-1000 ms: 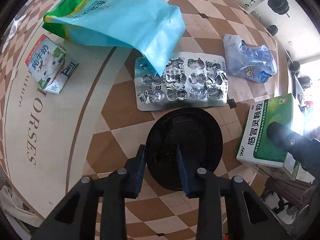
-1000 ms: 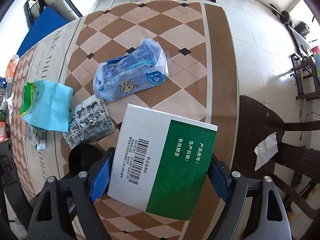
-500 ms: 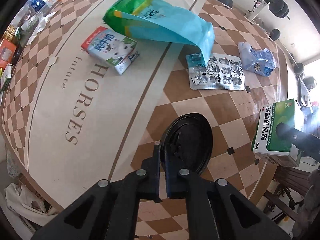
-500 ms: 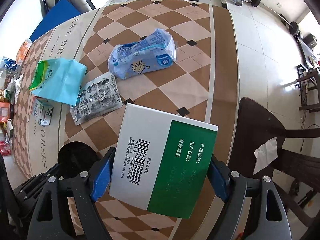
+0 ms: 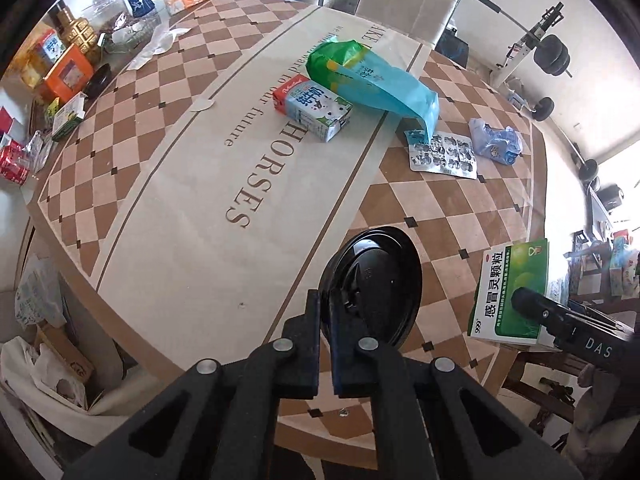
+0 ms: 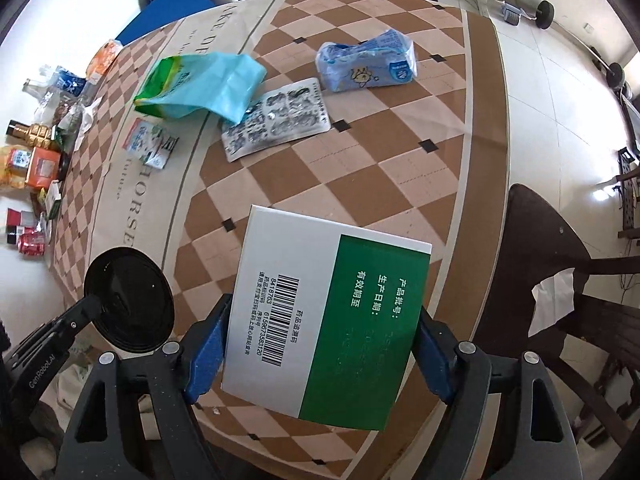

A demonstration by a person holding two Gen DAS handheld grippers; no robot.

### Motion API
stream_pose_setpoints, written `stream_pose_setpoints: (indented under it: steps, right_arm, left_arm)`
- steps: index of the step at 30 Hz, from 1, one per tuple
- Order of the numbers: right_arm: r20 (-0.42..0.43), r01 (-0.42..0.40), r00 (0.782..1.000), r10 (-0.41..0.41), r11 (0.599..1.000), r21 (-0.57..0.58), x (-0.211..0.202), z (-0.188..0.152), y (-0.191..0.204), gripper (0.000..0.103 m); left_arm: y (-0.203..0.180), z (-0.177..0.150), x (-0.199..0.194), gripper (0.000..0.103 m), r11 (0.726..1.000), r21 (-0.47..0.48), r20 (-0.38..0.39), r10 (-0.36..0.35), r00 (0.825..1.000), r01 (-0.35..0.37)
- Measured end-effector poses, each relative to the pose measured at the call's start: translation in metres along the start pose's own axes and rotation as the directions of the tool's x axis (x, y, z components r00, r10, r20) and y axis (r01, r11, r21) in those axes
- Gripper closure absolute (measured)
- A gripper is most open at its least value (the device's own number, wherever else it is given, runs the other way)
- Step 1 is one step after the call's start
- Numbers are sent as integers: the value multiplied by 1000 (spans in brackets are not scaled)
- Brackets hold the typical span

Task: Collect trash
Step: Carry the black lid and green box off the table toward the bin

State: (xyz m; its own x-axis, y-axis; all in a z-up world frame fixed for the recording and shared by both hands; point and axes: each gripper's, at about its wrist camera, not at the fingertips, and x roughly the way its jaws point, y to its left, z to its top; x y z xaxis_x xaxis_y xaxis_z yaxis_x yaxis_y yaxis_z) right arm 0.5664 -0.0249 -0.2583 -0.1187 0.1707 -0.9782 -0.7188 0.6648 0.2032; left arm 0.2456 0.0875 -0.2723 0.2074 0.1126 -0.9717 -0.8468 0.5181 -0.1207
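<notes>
My left gripper (image 5: 326, 312) is shut on the rim of a black plastic lid (image 5: 376, 284), held above the table's near edge; the lid also shows in the right wrist view (image 6: 130, 300). My right gripper (image 6: 320, 344) is shut on a green and white medicine box (image 6: 328, 320), which also shows in the left wrist view (image 5: 512, 292). On the table lie a blue-green bag (image 5: 372, 78), a milk carton (image 5: 312, 108), a foil blister sheet (image 5: 442, 154) and a blue wrapper (image 5: 496, 142).
The checkered table (image 5: 168, 200) holds bottles, boxes and cans along its far left edge (image 5: 64, 68). A dark wooden chair (image 6: 560, 280) stands to the right. Bags and cardboard lie on the floor at lower left (image 5: 44, 352).
Both grippers have pulled back and up from the table with their objects. The lid has lifted off the table and the trash items look farther away.
</notes>
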Motion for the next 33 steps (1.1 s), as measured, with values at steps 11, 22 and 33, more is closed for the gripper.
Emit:
stream_pose_setpoints:
  steps: [11,22,33]
  right_arm:
    - [45,-34,998,36,998,-52,-31,-146,69,22]
    - [-139,-87,987,83,996,-20,48,-348,111,22]
    - [-247,5,969,19,995,97,249,-398,73,22]
  left_arm:
    - [81,-123,-38,102,999,-31,45,-42,998,43]
    - [170,-255,26,102,987,-141,-133,-90,987,71]
    - [187,-262,239,101,972,-223,-258,-134,957,76]
